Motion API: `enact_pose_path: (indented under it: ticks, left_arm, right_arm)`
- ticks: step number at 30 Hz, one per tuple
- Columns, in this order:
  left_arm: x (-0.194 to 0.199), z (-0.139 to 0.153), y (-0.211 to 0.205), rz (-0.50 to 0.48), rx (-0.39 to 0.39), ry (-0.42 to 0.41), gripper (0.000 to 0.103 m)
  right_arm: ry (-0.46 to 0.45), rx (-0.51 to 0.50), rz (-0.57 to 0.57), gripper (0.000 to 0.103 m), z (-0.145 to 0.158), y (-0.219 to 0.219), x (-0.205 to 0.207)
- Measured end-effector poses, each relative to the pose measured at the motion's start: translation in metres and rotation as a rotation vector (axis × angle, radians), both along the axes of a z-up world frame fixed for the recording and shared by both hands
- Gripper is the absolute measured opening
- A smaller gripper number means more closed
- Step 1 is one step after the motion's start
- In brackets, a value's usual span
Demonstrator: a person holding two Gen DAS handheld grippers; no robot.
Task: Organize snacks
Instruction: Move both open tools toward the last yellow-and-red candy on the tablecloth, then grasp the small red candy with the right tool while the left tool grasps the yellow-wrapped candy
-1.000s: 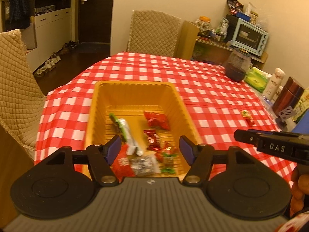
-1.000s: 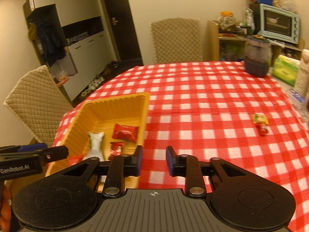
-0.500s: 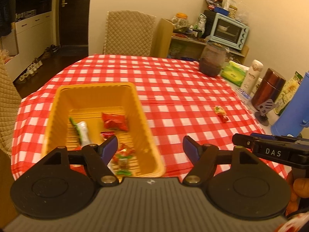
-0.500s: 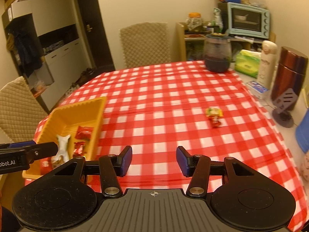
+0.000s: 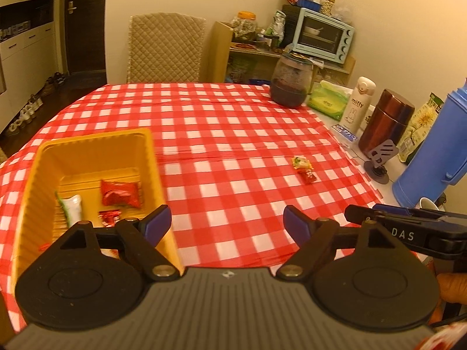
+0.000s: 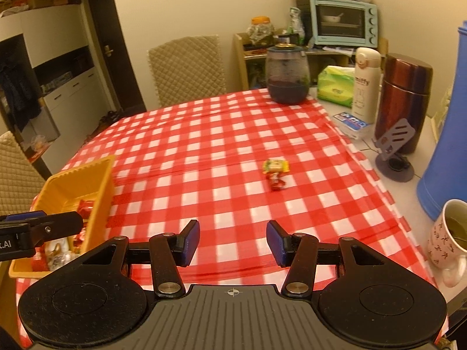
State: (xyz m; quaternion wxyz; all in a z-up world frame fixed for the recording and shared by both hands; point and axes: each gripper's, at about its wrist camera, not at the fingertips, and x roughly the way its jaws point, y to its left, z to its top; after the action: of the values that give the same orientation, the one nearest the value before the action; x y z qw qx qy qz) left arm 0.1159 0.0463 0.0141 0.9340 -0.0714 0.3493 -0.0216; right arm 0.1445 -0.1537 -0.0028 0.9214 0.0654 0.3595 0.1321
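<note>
Two small wrapped snacks are left loose on the red-and-white checked tablecloth: a yellow-green wrapped sweet and, touching its near edge, a red wrapped sweet. In the right wrist view the pair sits just right of the frame's centre, almost straight ahead of the right gripper and clearly beyond its fingertips, with bare cloth between. In the left wrist view the same pair lies in the middle right of the frame, off to the right of the left gripper, so the right hand appears the nearer and better aligned of the two.

The right gripper's jaws stand moderately apart with nothing between them. The left gripper's jaws have just been opening and now stand wide, also empty.

The ribbed orange plastic bin sits at the lower left of both views, holding several wrappers, among them a red foil packet and a white-and-green packet.

Together the two sweets form a short line running away from the right gripper and slightly leftward, so the jaws, which close left to right in the frame, would probably meet one sweet across its narrow side. The likely next step is a reach forward and down; the gap looks wide enough for one sweet, though taking both at once seems doubtful.
</note>
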Motion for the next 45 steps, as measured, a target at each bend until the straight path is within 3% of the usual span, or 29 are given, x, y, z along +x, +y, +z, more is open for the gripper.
enact_pose_path:
  ticks: [14,26,37,39,45]
  left_arm:
    - [0.073,-0.025,-0.037,-0.044,0.007,0.022,0.082]
    - [0.143,-0.054,-0.051,-0.05,0.027,0.034,0.082]
    - [0.177,-0.073,-0.05,-0.052,0.021,0.052,0.082]
    - [0.18,-0.075,-0.051,-0.057,0.022,0.055,0.082]
    - [0.189,-0.081,-0.061,-0.095,0.039,0.067,0.082]
  right_arm:
    - [-0.017,-0.021,-0.015,0.051,-0.026,-0.03,0.063]
    - [-0.007,-0.04,0.075,0.05,-0.073,-0.022,0.137]
    - [0.03,-0.109,0.14,0.033,-0.104,-0.006,0.175]
    - [0.031,-0.118,0.145,0.021,-0.106,-0.004,0.176]
    - [0.013,-0.094,0.085,0.02,-0.097,-0.019,0.17]
